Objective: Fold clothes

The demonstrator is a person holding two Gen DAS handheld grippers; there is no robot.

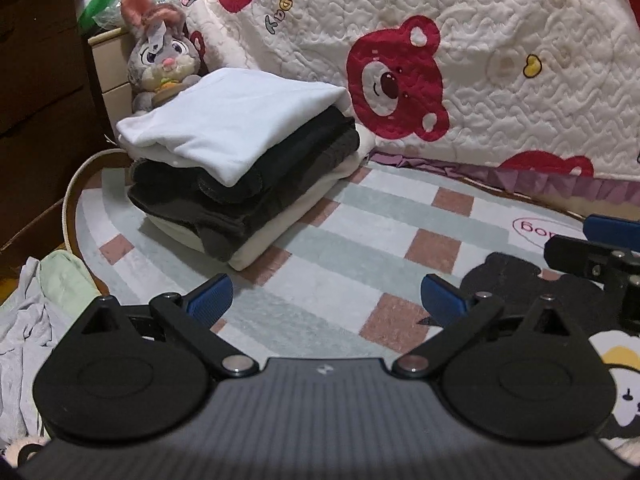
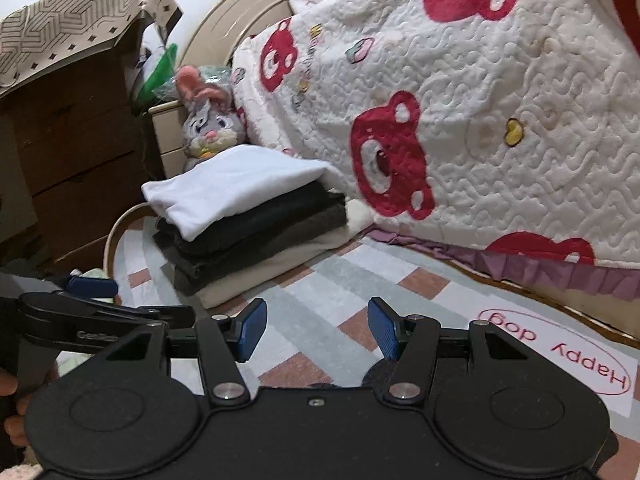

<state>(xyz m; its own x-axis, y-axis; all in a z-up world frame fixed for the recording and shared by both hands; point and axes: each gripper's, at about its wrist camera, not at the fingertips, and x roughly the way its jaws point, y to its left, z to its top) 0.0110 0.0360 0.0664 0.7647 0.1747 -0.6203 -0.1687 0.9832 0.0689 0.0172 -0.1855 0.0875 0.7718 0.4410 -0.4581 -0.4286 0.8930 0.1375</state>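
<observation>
Hovering over the checked rug (image 1: 340, 216), the left hand-held gripper (image 1: 326, 300) is gaping wide and the right hand-held gripper (image 2: 316, 328) partly open, both empty, probably freed to fetch another garment. The folded clothes (image 1: 240, 160) are sitting stacked beside the bear quilt (image 1: 500, 60), clear of the folding space; the rug is reading "Happy dog" (image 2: 560, 356), though distorted.
</observation>
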